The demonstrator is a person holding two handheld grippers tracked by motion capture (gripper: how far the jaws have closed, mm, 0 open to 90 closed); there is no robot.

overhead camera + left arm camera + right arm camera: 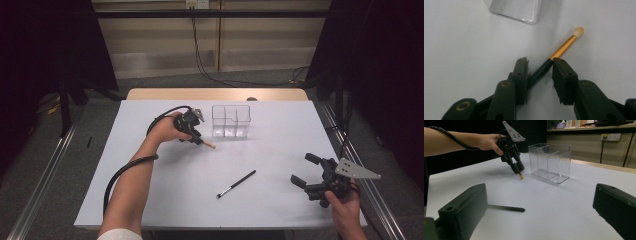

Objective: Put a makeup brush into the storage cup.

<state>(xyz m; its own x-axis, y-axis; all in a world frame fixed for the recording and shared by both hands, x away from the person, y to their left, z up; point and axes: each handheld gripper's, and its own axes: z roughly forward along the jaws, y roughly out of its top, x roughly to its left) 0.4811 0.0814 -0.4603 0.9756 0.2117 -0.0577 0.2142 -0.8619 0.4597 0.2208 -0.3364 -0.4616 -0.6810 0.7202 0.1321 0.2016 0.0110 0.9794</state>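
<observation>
your left gripper (196, 134) jaws clamp the gold-banded brush (564, 47) near the table's far edge; your right gripper (306, 170) jaws gape empty.

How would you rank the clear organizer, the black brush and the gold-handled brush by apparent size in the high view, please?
1. clear organizer
2. black brush
3. gold-handled brush, mostly hidden by the left gripper, so its rank is unsure.

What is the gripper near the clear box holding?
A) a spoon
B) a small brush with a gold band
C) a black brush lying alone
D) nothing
B: the left gripper has its jaws around the dark handle of the gold-banded brush, next to the clear box.
</observation>
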